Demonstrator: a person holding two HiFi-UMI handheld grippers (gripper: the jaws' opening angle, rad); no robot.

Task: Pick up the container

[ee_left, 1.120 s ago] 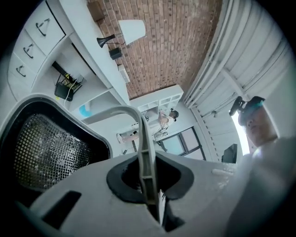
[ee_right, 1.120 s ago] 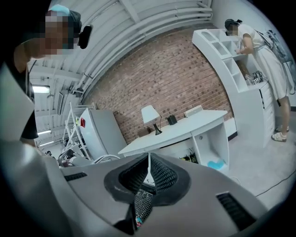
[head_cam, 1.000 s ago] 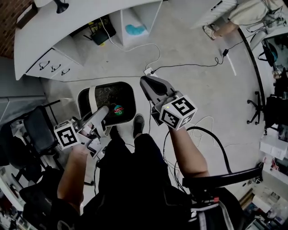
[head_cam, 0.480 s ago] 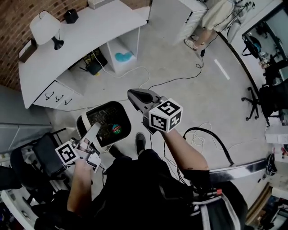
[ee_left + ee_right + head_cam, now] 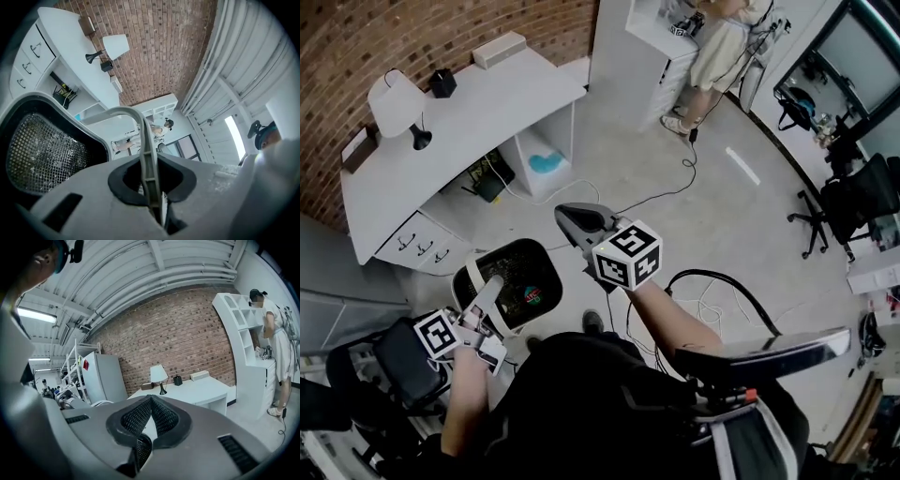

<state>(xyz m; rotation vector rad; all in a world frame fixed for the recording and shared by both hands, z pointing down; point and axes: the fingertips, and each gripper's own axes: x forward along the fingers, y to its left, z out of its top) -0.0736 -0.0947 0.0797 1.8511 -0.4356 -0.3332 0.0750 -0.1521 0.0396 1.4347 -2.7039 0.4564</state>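
Note:
The container (image 5: 514, 281) is a black mesh basket with a white rim and a white bail handle; it hangs above the floor at lower left of the head view. My left gripper (image 5: 490, 292) is shut on that handle (image 5: 144, 140), which runs up from between the jaws, with the mesh wall (image 5: 44, 154) to its left. A small red and green item (image 5: 532, 298) lies inside. My right gripper (image 5: 569, 216) is held out in mid-air right of the basket, shut with nothing between its pads (image 5: 140, 416).
A white desk (image 5: 469, 112) with a lamp (image 5: 397, 105) stands against the brick wall. A white shelf unit (image 5: 628, 47) has a person (image 5: 717, 42) beside it. Cables (image 5: 675, 192) cross the floor. A black chair (image 5: 403, 361) sits at left, an office chair (image 5: 853, 202) at right.
The head view has swung up, so the desk, wall and shelf unit now show. Both grippers and the basket sit lower and further left in the picture. The left grip on the handle holds.

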